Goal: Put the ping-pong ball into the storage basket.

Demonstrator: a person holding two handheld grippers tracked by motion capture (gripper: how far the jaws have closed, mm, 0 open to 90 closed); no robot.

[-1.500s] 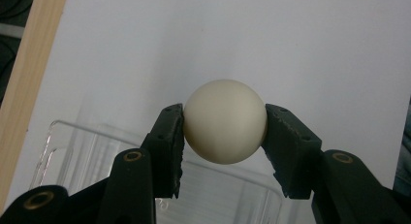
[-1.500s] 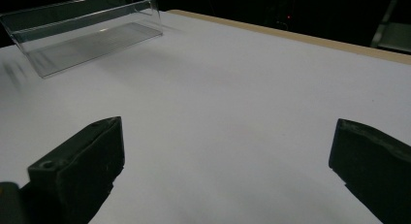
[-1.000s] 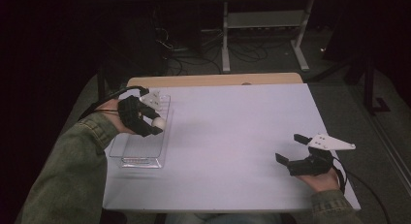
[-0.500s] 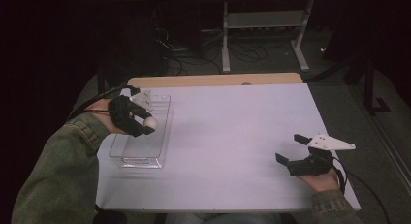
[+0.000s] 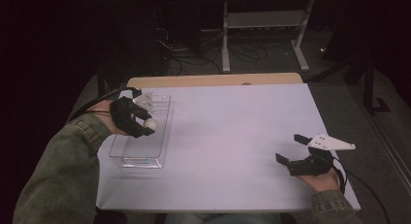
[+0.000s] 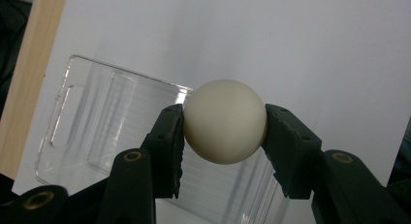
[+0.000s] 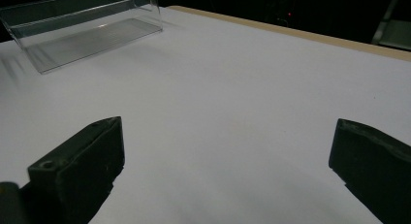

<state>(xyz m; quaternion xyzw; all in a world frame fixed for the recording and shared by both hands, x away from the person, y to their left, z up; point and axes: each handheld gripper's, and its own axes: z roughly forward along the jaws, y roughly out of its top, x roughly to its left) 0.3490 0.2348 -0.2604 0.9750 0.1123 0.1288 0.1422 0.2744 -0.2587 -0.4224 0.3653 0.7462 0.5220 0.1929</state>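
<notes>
My right gripper [image 5: 293, 153] rests at the table's near right, jaws wide apart on nothing. My left gripper [image 5: 144, 123] pinches the one white ball [image 6: 225, 121] above the single clear tray [image 5: 140, 151]; its own camera shows the ball (cream, smooth) squeezed between both pads. White tabletop [image 5: 232, 136], wooden far edge; beyond, a dark room with cables and a metal stand [image 5: 261, 25].

A table [image 5: 232, 136] w/ a pale lilac-white top is seen in the foreground; a strip of bare wood [image 5: 213, 80] is left showing along its far edge. The room behind is kept very dark. A grey metal stand w/ a low shelf [image 5: 264, 20] is placed beyond the table, and loose cables [image 5: 179, 44] are spread over the dark floor [image 5: 339, 88] beside it.
</notes>
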